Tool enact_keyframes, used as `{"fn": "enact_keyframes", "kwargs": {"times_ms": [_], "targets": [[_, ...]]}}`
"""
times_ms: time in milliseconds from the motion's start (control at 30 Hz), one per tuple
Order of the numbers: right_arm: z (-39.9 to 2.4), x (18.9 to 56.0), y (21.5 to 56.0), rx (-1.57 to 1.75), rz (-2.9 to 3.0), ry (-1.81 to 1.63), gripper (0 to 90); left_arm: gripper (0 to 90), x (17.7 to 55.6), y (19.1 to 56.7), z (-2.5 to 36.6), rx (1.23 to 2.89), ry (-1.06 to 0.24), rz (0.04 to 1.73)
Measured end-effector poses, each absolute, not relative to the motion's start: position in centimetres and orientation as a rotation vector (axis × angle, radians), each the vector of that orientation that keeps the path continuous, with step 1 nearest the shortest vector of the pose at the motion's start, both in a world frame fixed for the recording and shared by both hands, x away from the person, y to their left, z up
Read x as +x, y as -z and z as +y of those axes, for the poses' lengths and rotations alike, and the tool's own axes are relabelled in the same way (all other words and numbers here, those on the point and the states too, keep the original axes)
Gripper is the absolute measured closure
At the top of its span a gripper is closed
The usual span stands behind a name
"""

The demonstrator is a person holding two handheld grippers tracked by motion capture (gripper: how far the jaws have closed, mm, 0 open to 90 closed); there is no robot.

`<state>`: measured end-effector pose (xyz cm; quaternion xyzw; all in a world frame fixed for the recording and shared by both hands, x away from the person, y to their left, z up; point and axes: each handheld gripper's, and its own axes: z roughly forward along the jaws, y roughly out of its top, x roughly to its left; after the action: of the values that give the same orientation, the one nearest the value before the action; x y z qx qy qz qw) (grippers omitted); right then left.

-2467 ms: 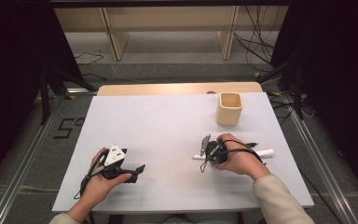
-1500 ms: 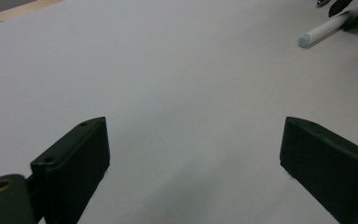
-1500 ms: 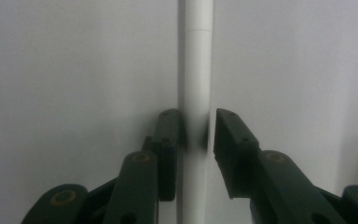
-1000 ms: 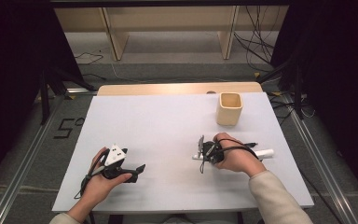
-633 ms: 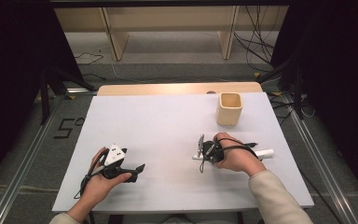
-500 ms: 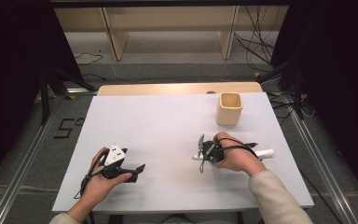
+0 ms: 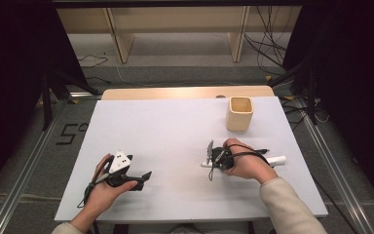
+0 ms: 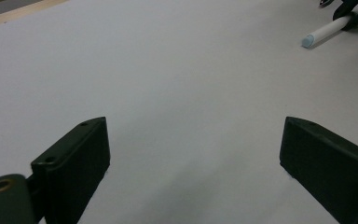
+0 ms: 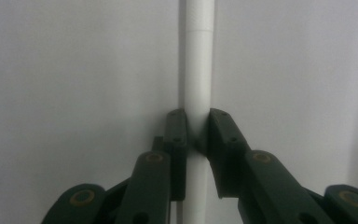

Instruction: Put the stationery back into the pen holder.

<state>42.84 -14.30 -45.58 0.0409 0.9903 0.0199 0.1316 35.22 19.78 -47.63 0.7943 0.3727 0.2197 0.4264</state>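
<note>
Right gripper pinching the slim white plastic marker
Light, stiff, smooth barrel could slip or roll; mid-length hold suits; jaws were just closing onto it.

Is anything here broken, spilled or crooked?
Nothing stands out. The cup stands upright at the far right of the table. The white pen lies flat, with the right gripper closing on it. The left gripper rests open with nothing in it.
</note>
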Motion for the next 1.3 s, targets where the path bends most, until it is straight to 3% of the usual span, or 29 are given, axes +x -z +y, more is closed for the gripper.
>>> {"fn": "enact_keyframes", "kwargs": {"times_ms": [1300], "targets": [[-17.0,42.4,43.3,0.286,2.806,-0.351,79.4,8.4,35.2,47.6,19.8,1.987,-0.553,0.933]]}}
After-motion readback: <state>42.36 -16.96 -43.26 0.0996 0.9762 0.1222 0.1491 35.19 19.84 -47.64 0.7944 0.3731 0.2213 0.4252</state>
